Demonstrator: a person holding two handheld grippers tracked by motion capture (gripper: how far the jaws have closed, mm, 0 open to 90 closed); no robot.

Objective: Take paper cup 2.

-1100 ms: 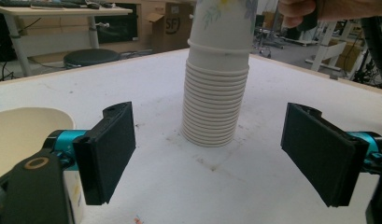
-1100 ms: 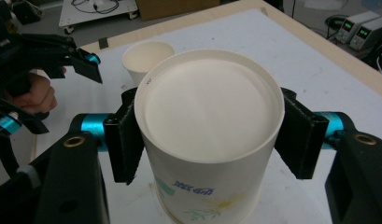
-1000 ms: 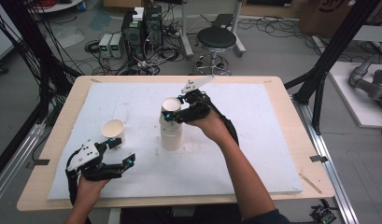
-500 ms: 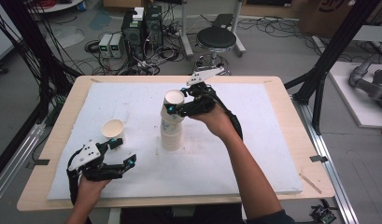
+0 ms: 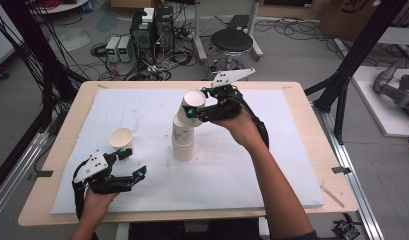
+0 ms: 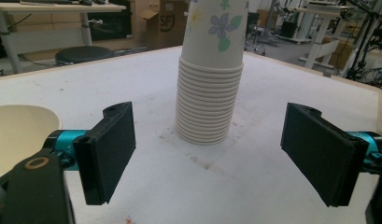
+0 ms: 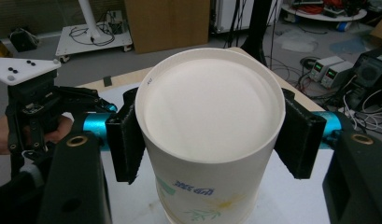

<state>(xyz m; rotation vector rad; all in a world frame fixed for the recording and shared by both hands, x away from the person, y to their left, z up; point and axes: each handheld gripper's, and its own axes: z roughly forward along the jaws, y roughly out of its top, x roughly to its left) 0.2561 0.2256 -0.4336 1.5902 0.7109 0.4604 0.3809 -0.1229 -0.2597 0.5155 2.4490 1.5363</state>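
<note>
Right tongs (image 5: 198,103) pinching top cup (image 5: 193,102), tilting it off stack (image 5: 183,142) mid-bench (image 5: 292,165). Left tongs (image 5: 131,163) spread, idling near lone cup (image 5: 120,138). Risk: next cup sticking, stack toppling; squeeze crushing rim.

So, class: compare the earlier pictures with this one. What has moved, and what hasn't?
The right gripper, shut on the top paper cup, has lifted it up and tilted it off the cup stack. The left gripper stayed open and still beside the single paper cup.
</note>
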